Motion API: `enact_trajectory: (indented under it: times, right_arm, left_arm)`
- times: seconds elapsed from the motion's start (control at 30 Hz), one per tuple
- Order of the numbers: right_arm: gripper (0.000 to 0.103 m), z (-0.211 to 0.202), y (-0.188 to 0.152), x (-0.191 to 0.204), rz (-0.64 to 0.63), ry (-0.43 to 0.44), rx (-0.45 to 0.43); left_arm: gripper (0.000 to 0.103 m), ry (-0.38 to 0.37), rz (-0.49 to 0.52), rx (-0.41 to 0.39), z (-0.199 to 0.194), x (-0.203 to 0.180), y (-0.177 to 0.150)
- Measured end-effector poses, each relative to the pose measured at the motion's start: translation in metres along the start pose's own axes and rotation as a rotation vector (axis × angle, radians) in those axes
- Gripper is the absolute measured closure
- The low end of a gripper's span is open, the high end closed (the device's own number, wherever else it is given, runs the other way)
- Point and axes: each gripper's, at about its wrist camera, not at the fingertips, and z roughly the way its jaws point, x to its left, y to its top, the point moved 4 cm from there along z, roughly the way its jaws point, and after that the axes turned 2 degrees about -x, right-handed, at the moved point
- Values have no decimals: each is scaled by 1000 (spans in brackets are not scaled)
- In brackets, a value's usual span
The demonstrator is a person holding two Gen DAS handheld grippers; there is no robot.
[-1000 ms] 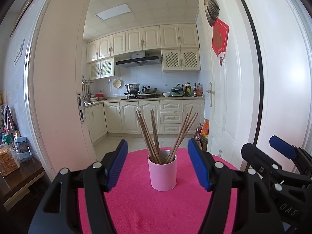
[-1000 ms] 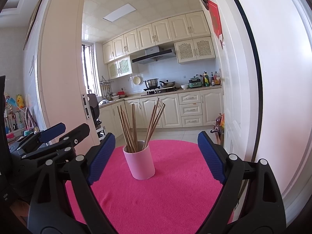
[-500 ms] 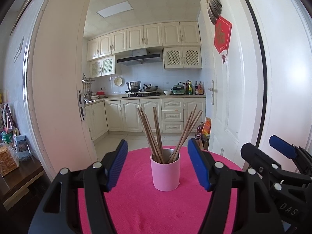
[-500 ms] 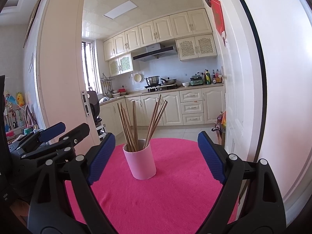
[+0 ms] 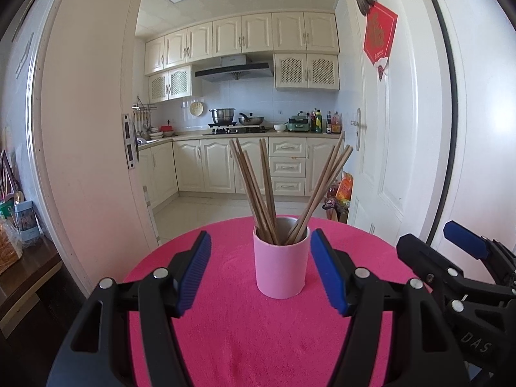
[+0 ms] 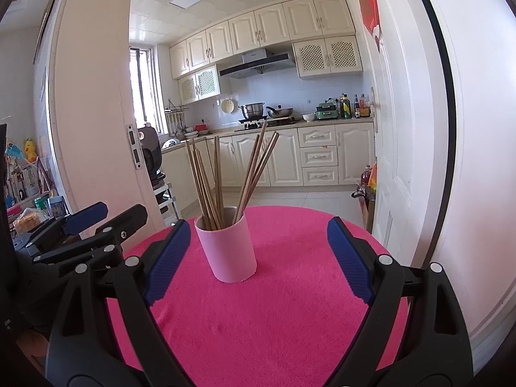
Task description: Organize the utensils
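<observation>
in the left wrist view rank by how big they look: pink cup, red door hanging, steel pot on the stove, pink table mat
1. pink table mat
2. pink cup, near the camera, which enlarges it
3. red door hanging
4. steel pot, far off, so true size is unsure

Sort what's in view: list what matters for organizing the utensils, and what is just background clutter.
For the job:
wooden chopsticks
pink cup
left claw, open
right claw, open

Just around:
pink tablecloth
stove pots
sauce bottles
red door hanging

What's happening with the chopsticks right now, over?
Left gripper and right gripper open, empty. Wooden chopsticks standing in pink cylindrical cup on pink tablecloth. Nothing in the way.
</observation>
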Motion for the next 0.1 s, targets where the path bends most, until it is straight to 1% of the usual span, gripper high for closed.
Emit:
enact_trajectory:
  times: [0.1]
  right_arm:
    - [18, 19, -9, -2, -5, 1, 73]
  left_arm:
    - [39, 13, -2, 48, 17, 5, -10]
